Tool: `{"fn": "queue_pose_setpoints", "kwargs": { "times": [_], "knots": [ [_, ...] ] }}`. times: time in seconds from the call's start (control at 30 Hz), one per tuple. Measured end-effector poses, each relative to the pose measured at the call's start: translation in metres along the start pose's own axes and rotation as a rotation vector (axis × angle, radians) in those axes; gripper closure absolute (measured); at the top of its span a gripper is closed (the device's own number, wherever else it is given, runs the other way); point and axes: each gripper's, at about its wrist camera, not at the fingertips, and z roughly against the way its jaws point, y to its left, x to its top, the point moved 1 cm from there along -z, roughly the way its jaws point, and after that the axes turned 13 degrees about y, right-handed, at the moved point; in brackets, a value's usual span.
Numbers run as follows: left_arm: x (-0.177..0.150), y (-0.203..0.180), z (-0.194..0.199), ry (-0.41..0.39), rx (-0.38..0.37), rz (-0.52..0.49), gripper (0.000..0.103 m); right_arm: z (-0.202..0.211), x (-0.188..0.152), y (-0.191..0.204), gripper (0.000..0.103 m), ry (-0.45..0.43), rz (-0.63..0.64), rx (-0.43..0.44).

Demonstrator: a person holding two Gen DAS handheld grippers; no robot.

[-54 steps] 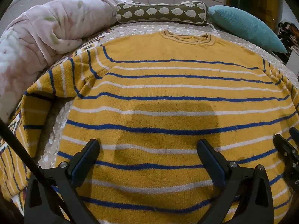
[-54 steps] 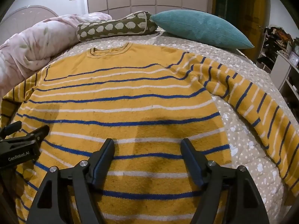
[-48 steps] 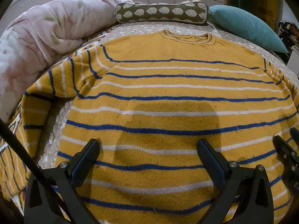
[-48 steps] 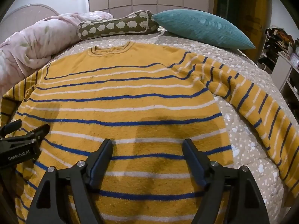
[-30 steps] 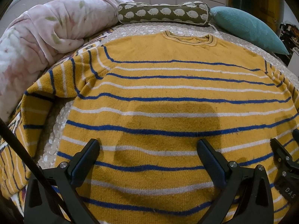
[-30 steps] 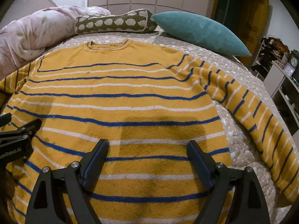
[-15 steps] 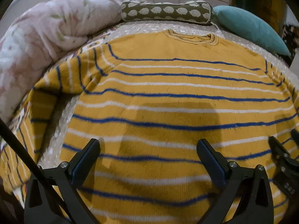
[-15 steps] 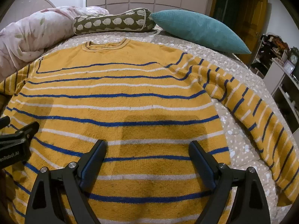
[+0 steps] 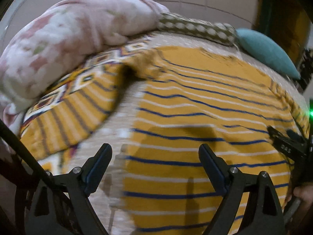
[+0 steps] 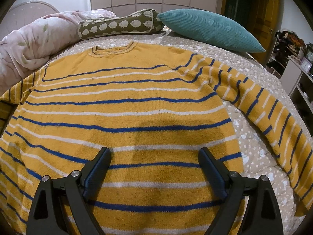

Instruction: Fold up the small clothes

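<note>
A yellow sweater with blue and white stripes lies flat on the bed, collar at the far end. It also shows in the blurred left wrist view. Its right sleeve stretches out to the right and its left sleeve lies out to the left. My left gripper is open and empty above the sweater's lower left edge. My right gripper is open and empty above the lower body of the sweater. The right gripper's tip shows at the right edge of the left wrist view.
A pink floral duvet is bunched at the far left. A brown patterned bolster and a teal pillow lie at the head of the bed. The dotted beige bedspread shows beside the sweater. Shelves stand at the right.
My left gripper has swung quickly to the left, so the sweater's left edge and left sleeve now sit in front of it. My right gripper has barely moved. Both stay open.
</note>
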Motion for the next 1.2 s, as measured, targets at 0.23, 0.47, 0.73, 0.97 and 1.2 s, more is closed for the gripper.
{"fn": "queue_pose_setpoints", "kwargs": {
  "times": [0.23,0.47,0.73,0.97,1.2],
  "knots": [
    [-0.013,0.121,-0.009,0.037,-0.135,0.266,0.014,0.0,0.0,-0.001,0.009,-0.006,0.002,-0.004],
    [-0.029,0.172,-0.014,0.03,-0.298,0.404,0.014,0.0,0.0,0.0,0.009,-0.008,0.002,-0.005],
    [0.011,0.194,-0.032,0.02,-0.208,0.499,0.084,0.0,0.0,0.0,0.009,-0.013,0.004,-0.007],
    [0.074,0.232,-0.002,-0.089,0.078,0.498,0.094,-0.001,0.0,0.0,0.009,-0.015,0.005,-0.008],
    [0.136,0.196,0.056,-0.263,0.237,0.345,0.094,-0.001,0.0,0.0,0.009,-0.02,0.005,-0.008]
  ]
}}
